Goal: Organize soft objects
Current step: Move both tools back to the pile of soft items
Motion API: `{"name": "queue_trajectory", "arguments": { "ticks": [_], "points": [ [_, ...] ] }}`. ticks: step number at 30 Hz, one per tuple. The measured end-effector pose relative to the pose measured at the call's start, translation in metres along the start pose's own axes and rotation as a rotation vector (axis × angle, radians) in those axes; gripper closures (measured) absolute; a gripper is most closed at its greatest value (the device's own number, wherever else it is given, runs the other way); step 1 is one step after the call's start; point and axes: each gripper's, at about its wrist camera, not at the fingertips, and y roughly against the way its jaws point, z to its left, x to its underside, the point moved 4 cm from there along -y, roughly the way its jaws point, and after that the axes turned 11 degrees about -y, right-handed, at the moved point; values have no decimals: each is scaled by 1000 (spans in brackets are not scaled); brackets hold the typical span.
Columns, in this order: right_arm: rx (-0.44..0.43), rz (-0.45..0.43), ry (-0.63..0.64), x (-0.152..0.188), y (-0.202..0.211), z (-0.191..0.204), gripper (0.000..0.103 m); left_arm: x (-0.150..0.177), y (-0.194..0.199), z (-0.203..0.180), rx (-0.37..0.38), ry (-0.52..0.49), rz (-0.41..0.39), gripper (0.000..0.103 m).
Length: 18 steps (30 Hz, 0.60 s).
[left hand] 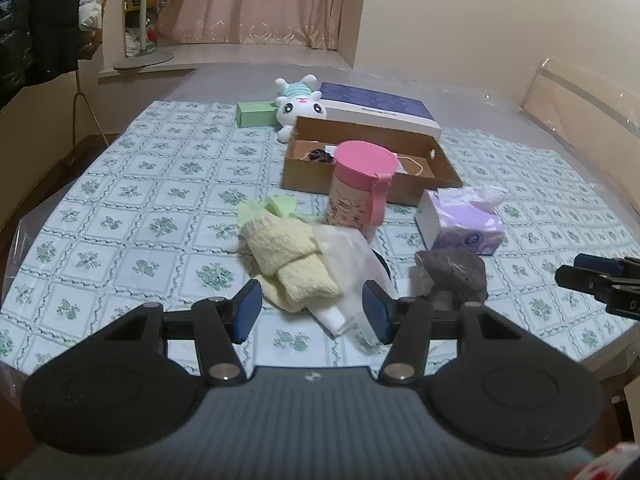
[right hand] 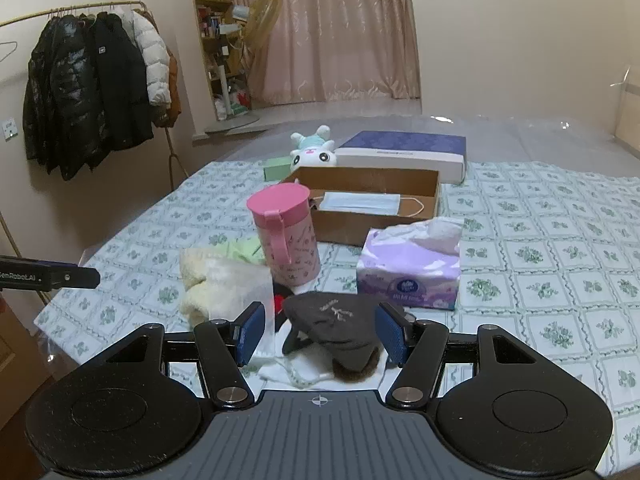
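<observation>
Item 1, yellow socks (left hand: pixel 288 268): a soft folded bundle that lay just ahead of and between the fingers of your left gripper (left hand: pixel 314 312), partly inside a clear plastic bag (left hand: pixel 348 264). A green cloth (left hand: pixel 276 206) sat beyond them.

Item 2, dark knitted piece (right hand: pixel 340 328): possibly a hat or glove, I could not tell which. It lay between the fingers of your right gripper (right hand: pixel 320 334), over white fabric (right hand: pixel 288 372).

Item 3, brown cardboard box (right hand: pixel 372 200): stood well beyond both sets of fingers, holding a face mask (right hand: pixel 360 202). Judged the likely destination.

Item 4, surroundings: pink cup (right hand: pixel 286 236) and tissue pack (right hand: pixel 408 268) stood between the fingers and the box; plush toy (right hand: pixel 314 152) and blue-lidded box (right hand: pixel 404 150) lay behind it, all on the patterned bedcover (right hand: pixel 540 260).

Finger state: both pairs stood wide open, holding nothing. No pad appeared to press on fabric.

Handling note: you were best served by centring each bundle between the pads, lowering until the tips neared the bedcover, and closing on the thickest fold. On the left, taking sock and not loose bag film mattered, since film would likely slip.

Pose: both grippers were held low, pointing forward across the bed, side by side and near each other.
</observation>
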Motion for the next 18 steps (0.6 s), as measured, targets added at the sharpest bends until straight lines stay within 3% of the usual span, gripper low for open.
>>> {"name": "queue_trajectory", "arguments": {
  "ticks": [18],
  "points": [
    [38, 58, -36, 17, -23, -6, 41, 11, -36, -40, 78, -13, 4, 50]
  ]
}}
